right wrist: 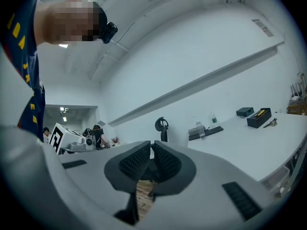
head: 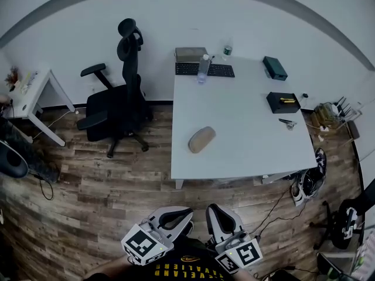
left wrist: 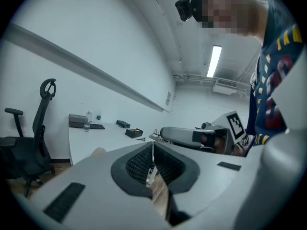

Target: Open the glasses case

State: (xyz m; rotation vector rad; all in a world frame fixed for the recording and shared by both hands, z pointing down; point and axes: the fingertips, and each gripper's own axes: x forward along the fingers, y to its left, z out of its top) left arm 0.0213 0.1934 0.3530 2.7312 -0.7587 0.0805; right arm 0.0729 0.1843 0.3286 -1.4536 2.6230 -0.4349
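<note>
Glasses case (head: 201, 139), tan, oval, lies shut; left tongs (left wrist: 152, 146) and right tongs (right wrist: 150, 146) clenched empty

Two white tables stand in the room: the large desk (head: 246, 148) and a smaller side table (head: 36, 92) at the left. There is one black office chair (head: 117, 107). On the large desk lie one tan glasses case (head: 201, 139), one black keyboard (head: 220, 71) and one grey box (head: 190, 54). There are two bottles, a clear bottle (head: 203, 69) and a green-capped bottle (head: 227, 50). There are two dark boxes, the far dark box (head: 275, 68) and the near dark box (head: 283, 102). One small metal item (head: 287, 123) is too small to identify. Two grippers show: the left gripper (head: 176, 215) and the right gripper (head: 214, 213).
</note>
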